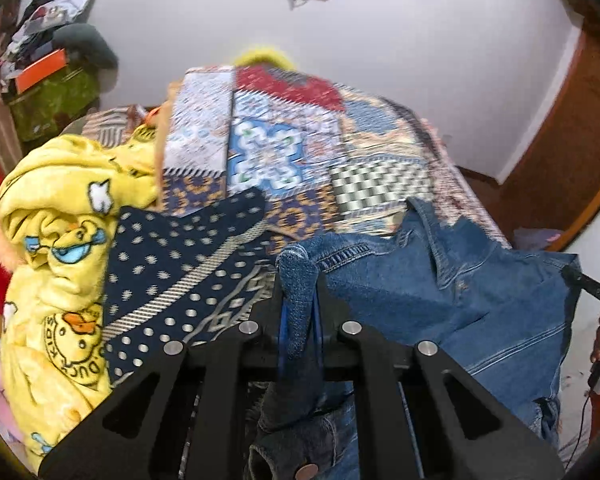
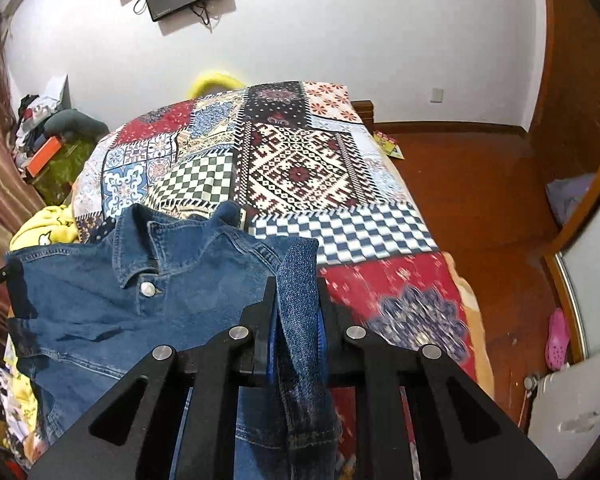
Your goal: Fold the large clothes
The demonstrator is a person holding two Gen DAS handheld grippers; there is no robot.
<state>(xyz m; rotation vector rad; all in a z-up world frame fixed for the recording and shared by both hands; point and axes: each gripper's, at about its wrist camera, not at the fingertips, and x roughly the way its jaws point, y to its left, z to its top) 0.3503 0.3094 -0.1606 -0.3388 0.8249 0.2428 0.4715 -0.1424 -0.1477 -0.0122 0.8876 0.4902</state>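
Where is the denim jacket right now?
The denim jacket hangs over the near end of the patchwork bedspread, pinched between the left gripper and right gripper, beside the yellow blanket.

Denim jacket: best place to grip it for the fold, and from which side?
Grip the denim jacket at its two outer shoulder edges, coming from above at the near side. It hangs collar-up, spread between the left gripper and the right gripper, whose jaws already pinch those edges, keeping it flat.

White walls (image 2: 340, 40); red-brown floor (image 2: 480, 184); patchwork-covered bed (image 2: 300, 160).
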